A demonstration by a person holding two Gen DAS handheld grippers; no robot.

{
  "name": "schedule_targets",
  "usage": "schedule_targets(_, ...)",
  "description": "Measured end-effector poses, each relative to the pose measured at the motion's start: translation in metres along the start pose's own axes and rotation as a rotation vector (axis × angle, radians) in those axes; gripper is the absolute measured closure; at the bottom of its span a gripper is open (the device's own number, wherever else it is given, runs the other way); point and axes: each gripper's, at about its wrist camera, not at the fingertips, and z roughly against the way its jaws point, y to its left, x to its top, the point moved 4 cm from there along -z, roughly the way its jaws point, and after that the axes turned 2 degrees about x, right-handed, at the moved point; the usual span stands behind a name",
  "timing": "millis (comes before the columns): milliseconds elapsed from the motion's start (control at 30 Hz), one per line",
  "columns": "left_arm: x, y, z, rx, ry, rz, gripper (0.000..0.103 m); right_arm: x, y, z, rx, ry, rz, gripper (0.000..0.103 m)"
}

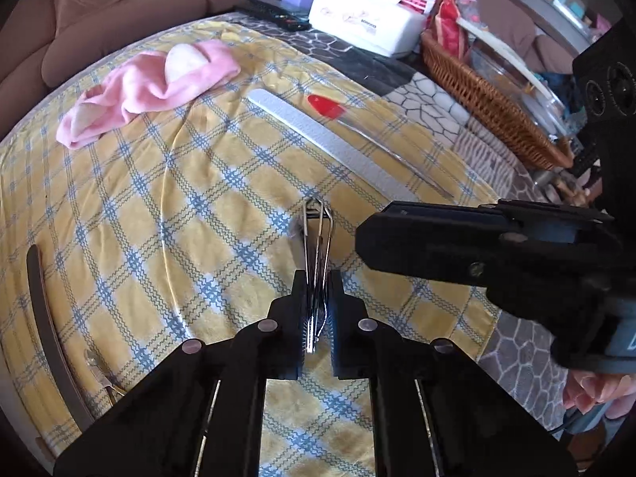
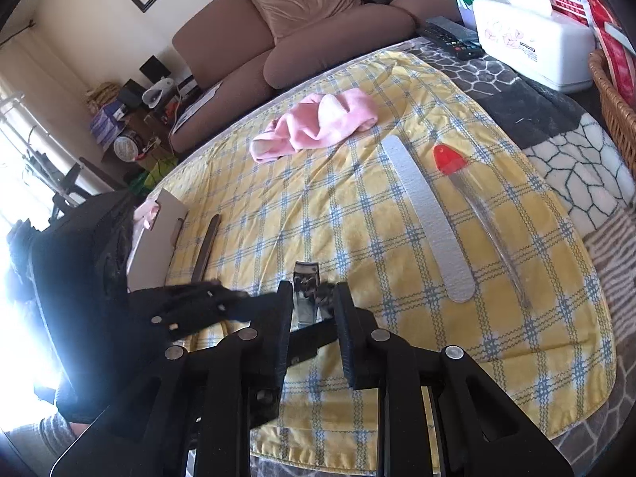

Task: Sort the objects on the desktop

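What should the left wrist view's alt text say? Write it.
The left gripper is shut on a thin metal clip-like tool above a yellow checked cloth. Beyond lie a grey nail file and a pink towel.

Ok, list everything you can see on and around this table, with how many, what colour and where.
Tablecloth: one, yellow with blue checks, over the table.
Pink cloth: one, crumpled, far side of the cloth.
Nail file: one, grey, lying on the cloth.
Red-tipped clear tool: one, beside the nail file.
Dark file: one, brown, near the cloth's edge.
Metal tool: one, silver, between the left gripper's pads.
Nail clipper: one, silver, between the right gripper's pads.
Tissue box: one, white, far edge.
Remote controls: two, dark, by the tissue box.
Wicker basket: one, brown, beside the table.
Sofa: one, brown, behind.
Left gripper: black, shut.
Right gripper: black, shut.
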Motion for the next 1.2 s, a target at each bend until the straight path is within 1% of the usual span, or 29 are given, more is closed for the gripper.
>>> schedule_targets(33, -0.001, 0.002, 0.001, -0.033, -0.002, 0.024, 0.094, 0.001, 0.000, 0.001, 0.003, -0.004, -0.005, 0.083)
schedule_targets(100, -0.002, 0.008, 0.003, -0.036, -0.001, 0.061, 0.095, 0.003, -0.002, 0.004, -0.022, -0.014, -0.002, 0.082)
schedule_targets(133, -0.003, 0.011, 0.005, -0.054, -0.003, 0.078, 0.094, 0.004, -0.003, 0.005, -0.034, -0.016, -0.003, 0.082)
schedule_targets(267, -0.007, 0.024, 0.010, -0.032, -0.001, 0.112, 0.095, 0.004, -0.013, 0.006, -0.071, -0.024, -0.040, 0.080)
schedule_targets(333, -0.008, 0.034, 0.017, -0.074, -0.015, 0.166, 0.095, 0.002, -0.016, 0.005, -0.088, -0.022, -0.052, 0.079)
schedule_targets(367, -0.009, 0.039, 0.021, -0.082, -0.022, 0.197, 0.095, 0.001, -0.016, 0.004, -0.093, -0.017, -0.052, 0.078)
schedule_targets(433, -0.010, 0.047, 0.031, -0.117, -0.036, 0.241, 0.094, -0.002, -0.013, 0.001, -0.105, -0.009, -0.032, 0.076)
schedule_targets(533, -0.012, 0.056, 0.043, -0.109, -0.051, 0.257, 0.095, -0.005, -0.005, -0.009, -0.137, 0.012, 0.012, 0.070)
schedule_targets(667, -0.017, 0.063, 0.044, -0.082, -0.032, 0.269, 0.095, -0.003, 0.002, -0.028, -0.170, 0.036, 0.027, 0.069)
schedule_targets(733, -0.023, 0.063, 0.039, -0.062, -0.018, 0.260, 0.094, 0.000, 0.004, -0.040, -0.214, 0.064, 0.043, 0.069)
schedule_targets(800, -0.028, 0.060, 0.031, -0.036, -0.001, 0.240, 0.094, 0.002, 0.007, -0.053, -0.256, 0.094, 0.064, 0.064)
schedule_targets(867, -0.031, 0.056, 0.026, -0.021, 0.012, 0.215, 0.090, 0.003, 0.009, -0.064, -0.295, 0.127, 0.089, 0.063)
schedule_targets(900, -0.032, 0.053, 0.025, -0.004, 0.017, 0.195, 0.087, 0.003, 0.010, -0.069, -0.321, 0.138, 0.102, 0.063)
schedule_targets(967, -0.030, 0.047, 0.024, 0.031, 0.017, 0.151, 0.085, 0.004, 0.012, -0.074, -0.357, 0.142, 0.126, 0.063)
schedule_targets(1000, -0.029, 0.045, 0.023, 0.048, 0.018, 0.131, 0.080, 0.006, 0.013, -0.076, -0.371, 0.143, 0.139, 0.063)
schedule_targets(1033, -0.029, 0.043, 0.022, 0.064, 0.022, 0.114, 0.071, 0.007, 0.014, -0.078, -0.385, 0.148, 0.152, 0.063)
schedule_targets(1100, -0.027, 0.039, 0.020, 0.081, 0.029, 0.086, 0.062, 0.006, 0.015, -0.083, -0.415, 0.162, 0.194, 0.067)
schedule_targets(1133, -0.026, 0.036, 0.017, 0.094, 0.036, 0.064, 0.058, 0.006, 0.016, -0.083, -0.434, 0.166, 0.224, 0.078)
schedule_targets(1167, -0.025, 0.034, 0.015, 0.120, 0.041, 0.037, 0.058, 0.005, 0.016, -0.083, -0.438, 0.171, 0.248, 0.086)
schedule_targets(1200, -0.024, 0.032, 0.013, 0.142, 0.042, 0.015, 0.059, 0.005, 0.015, -0.082, -0.435, 0.171, 0.251, 0.087)
